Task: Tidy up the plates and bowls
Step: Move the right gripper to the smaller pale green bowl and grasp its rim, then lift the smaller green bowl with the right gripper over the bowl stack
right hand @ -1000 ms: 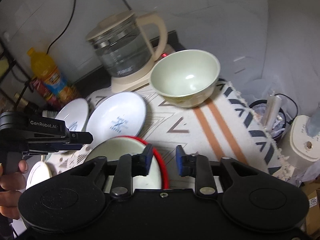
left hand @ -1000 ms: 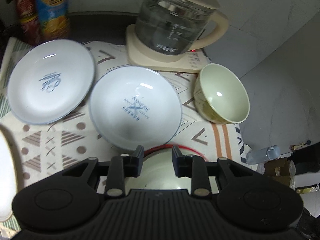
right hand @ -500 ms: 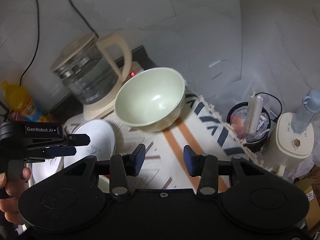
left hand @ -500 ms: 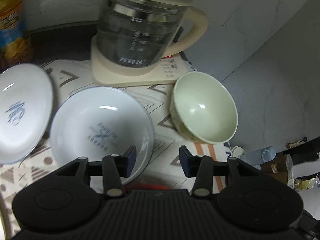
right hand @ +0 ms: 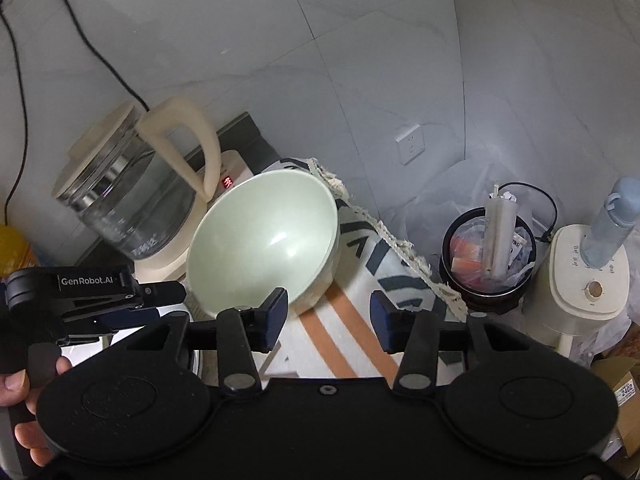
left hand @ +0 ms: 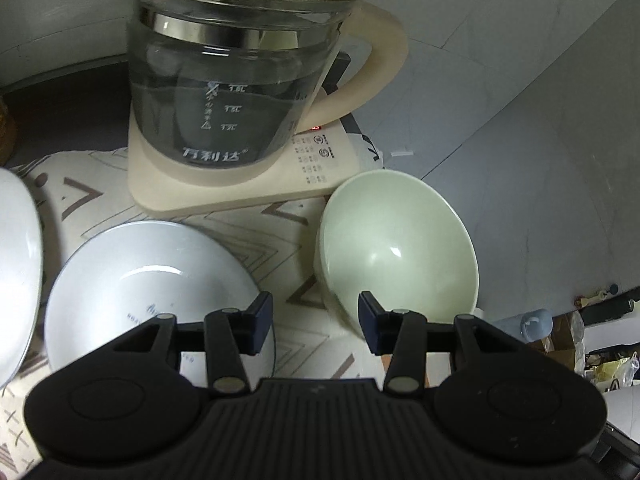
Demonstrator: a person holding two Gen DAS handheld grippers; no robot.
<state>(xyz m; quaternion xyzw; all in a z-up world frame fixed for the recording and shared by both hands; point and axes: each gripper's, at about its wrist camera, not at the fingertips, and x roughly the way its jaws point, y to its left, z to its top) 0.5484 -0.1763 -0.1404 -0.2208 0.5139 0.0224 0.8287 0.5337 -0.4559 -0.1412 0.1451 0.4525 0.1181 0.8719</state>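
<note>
One pale green bowl [left hand: 396, 244] sits on the patterned tablecloth [left hand: 280, 220] just in front of the glass kettle [left hand: 236, 76] and a little to its handle side, close beside the corner of the kettle's cream base [left hand: 240, 196]. Two white plates show in the left wrist view: one white plate [left hand: 144, 284] with faint blue lettering lies on the cloth in front of the kettle, on the side away from the handle, and the second plate [left hand: 16, 268] is only a cropped edge farther out on that same side. The left gripper [left hand: 316, 322] is held low in front of the kettle with its two fingers spread wide and nothing between them; one finger overlaps the lettered plate's rim in the picture, the other overlaps the bowl's near wall, and contact cannot be told. The right gripper [right hand: 329, 318] is likewise spread wide and holds nothing, hovering over the orange-striped part of the cloth just beside the bowl [right hand: 264, 240], on the far side from the kettle [right hand: 128, 196]. Beyond the cloth's fringed edge stand one black bin [right hand: 488, 256] and one cream appliance [right hand: 588, 276].
</note>
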